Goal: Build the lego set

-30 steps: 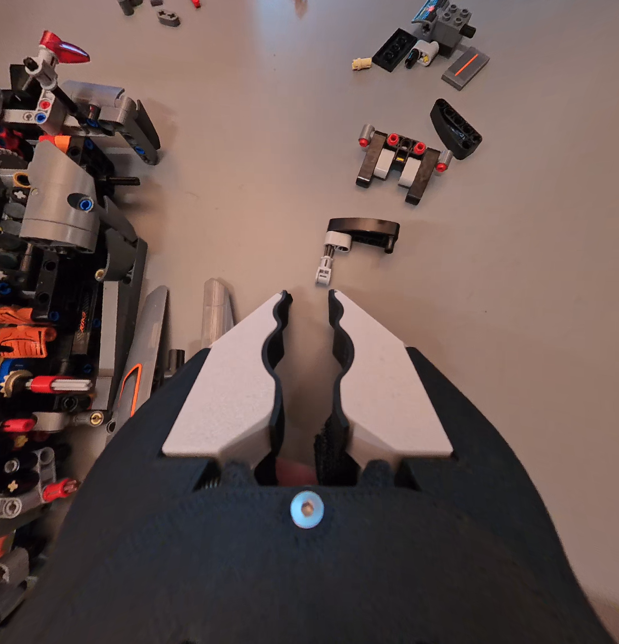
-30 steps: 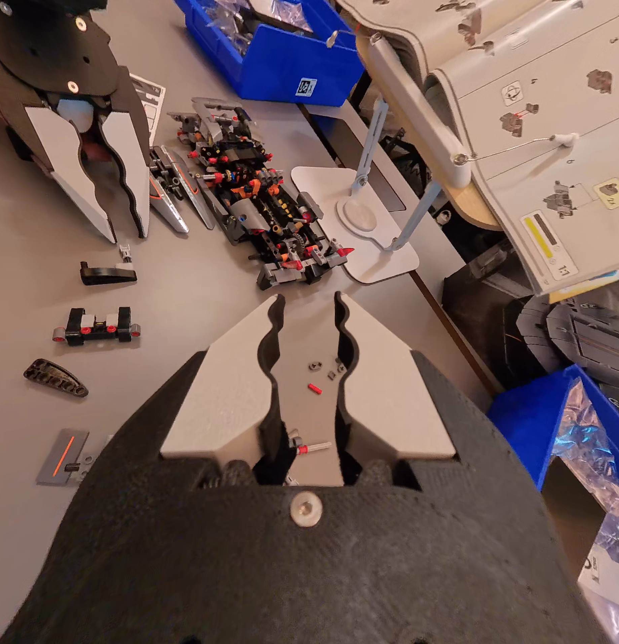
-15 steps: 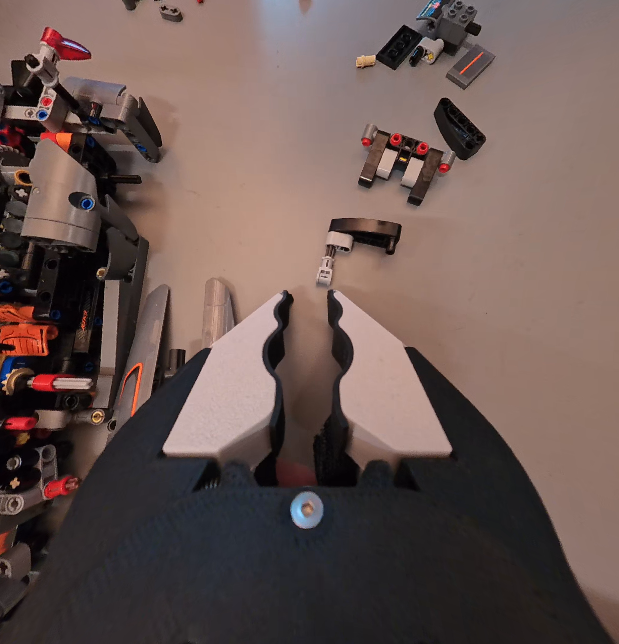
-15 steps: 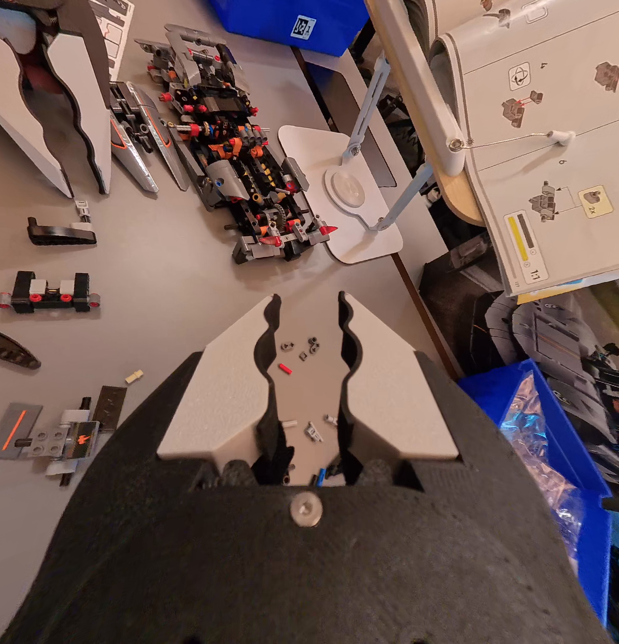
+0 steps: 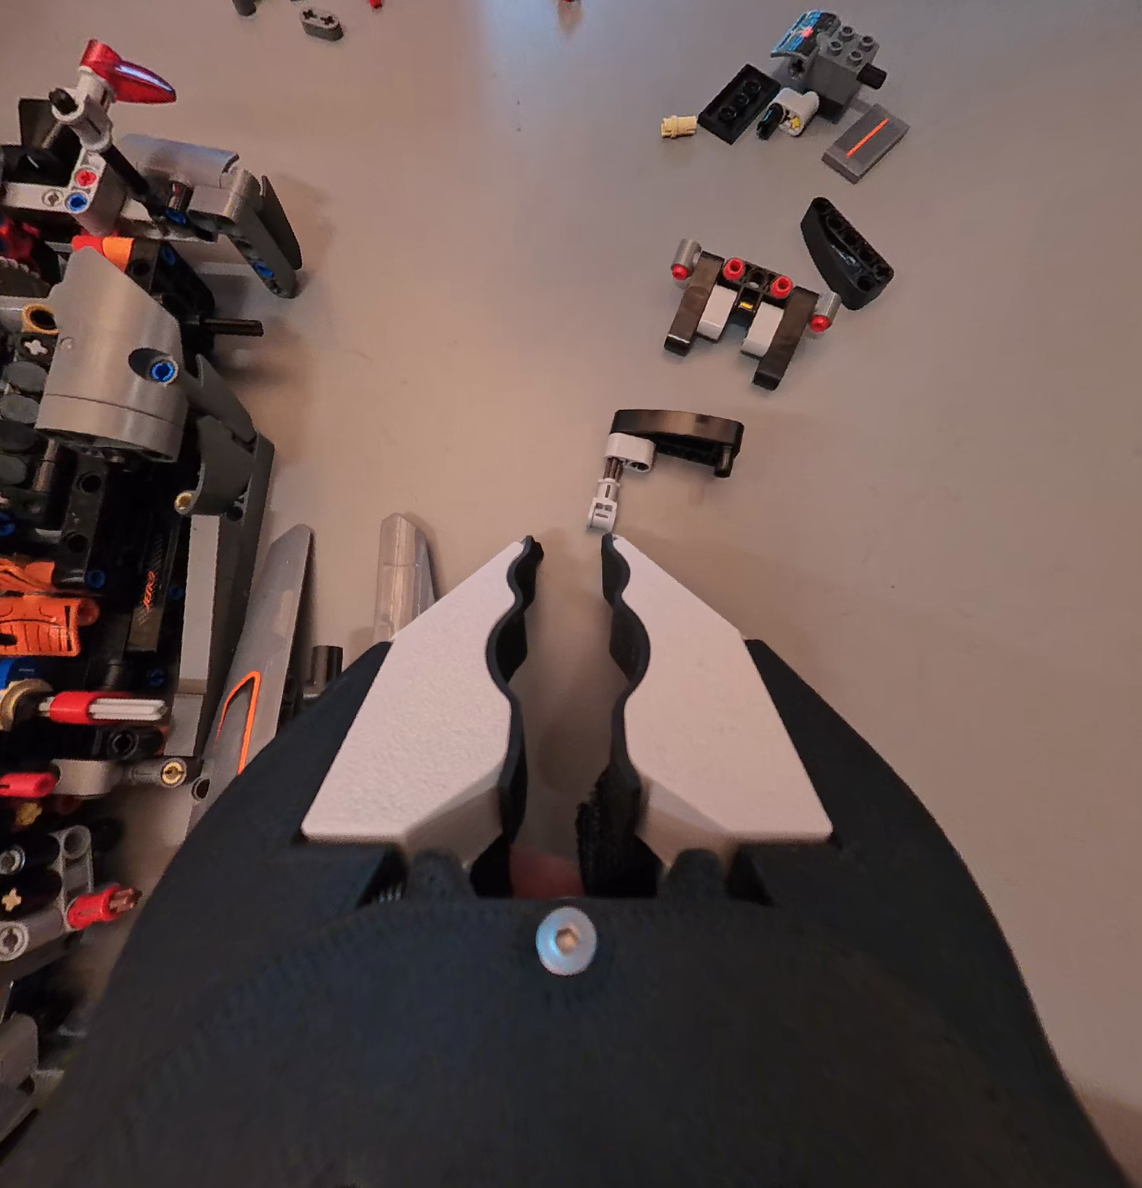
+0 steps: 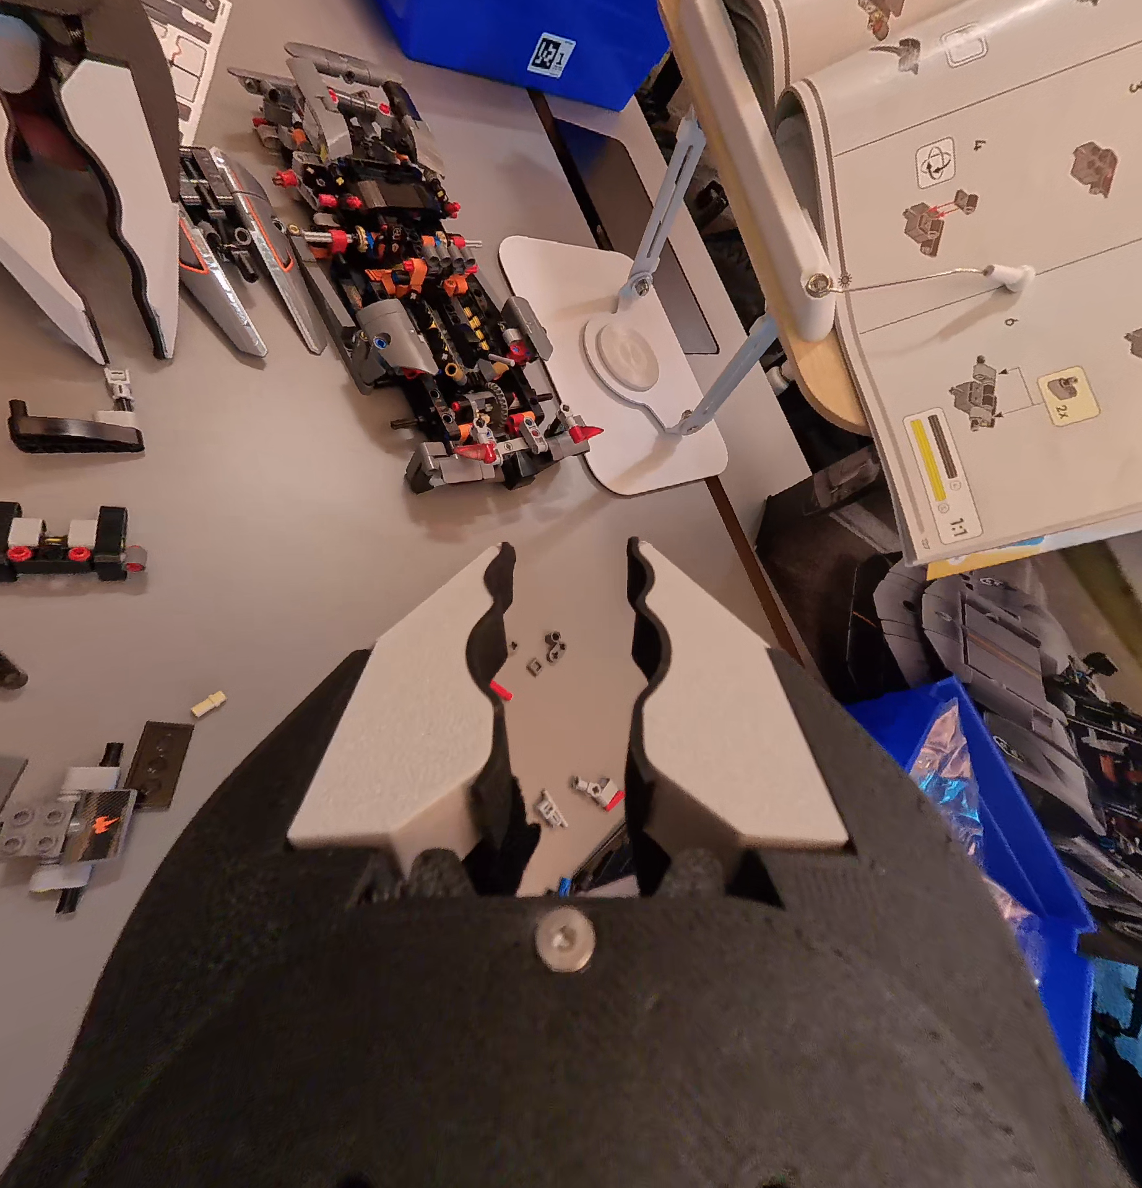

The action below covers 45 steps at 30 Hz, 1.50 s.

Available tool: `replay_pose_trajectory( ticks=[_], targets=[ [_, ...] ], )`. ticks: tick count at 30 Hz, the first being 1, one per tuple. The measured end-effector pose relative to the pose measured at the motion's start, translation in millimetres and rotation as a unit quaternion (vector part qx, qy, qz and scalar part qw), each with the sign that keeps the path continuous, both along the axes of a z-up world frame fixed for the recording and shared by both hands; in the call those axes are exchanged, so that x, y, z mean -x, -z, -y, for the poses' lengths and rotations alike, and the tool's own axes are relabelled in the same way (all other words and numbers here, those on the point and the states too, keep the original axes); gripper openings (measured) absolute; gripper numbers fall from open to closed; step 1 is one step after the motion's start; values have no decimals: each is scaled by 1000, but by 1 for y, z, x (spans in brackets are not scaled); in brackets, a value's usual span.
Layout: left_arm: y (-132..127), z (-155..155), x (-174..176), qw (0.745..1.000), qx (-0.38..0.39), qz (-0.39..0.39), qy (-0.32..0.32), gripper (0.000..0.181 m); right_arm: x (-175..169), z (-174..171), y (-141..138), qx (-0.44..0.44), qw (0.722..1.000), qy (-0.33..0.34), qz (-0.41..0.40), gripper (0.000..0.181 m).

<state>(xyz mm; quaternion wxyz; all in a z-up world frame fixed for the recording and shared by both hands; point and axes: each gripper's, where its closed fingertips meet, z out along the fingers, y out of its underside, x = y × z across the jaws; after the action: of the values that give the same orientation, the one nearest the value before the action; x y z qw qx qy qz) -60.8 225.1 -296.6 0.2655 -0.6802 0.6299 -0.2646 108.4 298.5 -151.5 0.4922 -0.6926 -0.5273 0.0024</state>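
left tongs [image 5: 571,543] narrowly parted, holding nothing, low over the desk [image 5: 491,257]. tips just short of a small grey connector [image 5: 601,511] on an axle that joins a black curved beam [image 5: 680,437]. car chassis [image 5: 73,418] lies to the left, two silver panels [image 5: 285,617] beside it. beyond the beam: a black-grey subassembly with red pins [image 5: 745,308], a black curved piece [image 5: 846,254], a small grey-black cluster [image 5: 812,83].

right tongs [image 6: 568,553] parted wider, holding nothing, above loose small bits [image 6: 542,656] and a red pin [image 6: 500,691] near the desk edge. chassis [image 6: 414,302] ahead; left tongs [image 6: 131,353] at upper left. manual [image 6: 1005,257] on a white stand [image 6: 626,360]; blue bin [image 6: 523,38] behind.
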Motion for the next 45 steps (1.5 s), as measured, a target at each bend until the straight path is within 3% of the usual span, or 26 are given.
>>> replay_pose_trajectory(
  ticks=[1,8,16,21,25,34,45],
  targets=[
    [0,0,-1,1000,2,2,0,18,1,-3,0,0,1000,-1,1,35],
    [0,-2,-4,1000,10,14,-1,16,21,-36,-30,-26,1000,-13,2,43],
    [-1,-2,-4,1000,16,20,-2,16,33,-113,-73,-68,996,-23,44,37],
    [-1,-2,-4,1000,21,21,-1,17,39,-168,-85,-89,987,-42,129,34],
    [-1,-2,-4,999,26,23,-1,17,39,-195,-70,-77,969,-67,223,34],
    [-1,-1,-4,999,28,23,1,18,43,-212,-55,-86,944,-94,306,18],
    [-1,-1,-4,999,32,24,0,18,35,-209,-53,-67,932,-97,343,8]
  ],
)
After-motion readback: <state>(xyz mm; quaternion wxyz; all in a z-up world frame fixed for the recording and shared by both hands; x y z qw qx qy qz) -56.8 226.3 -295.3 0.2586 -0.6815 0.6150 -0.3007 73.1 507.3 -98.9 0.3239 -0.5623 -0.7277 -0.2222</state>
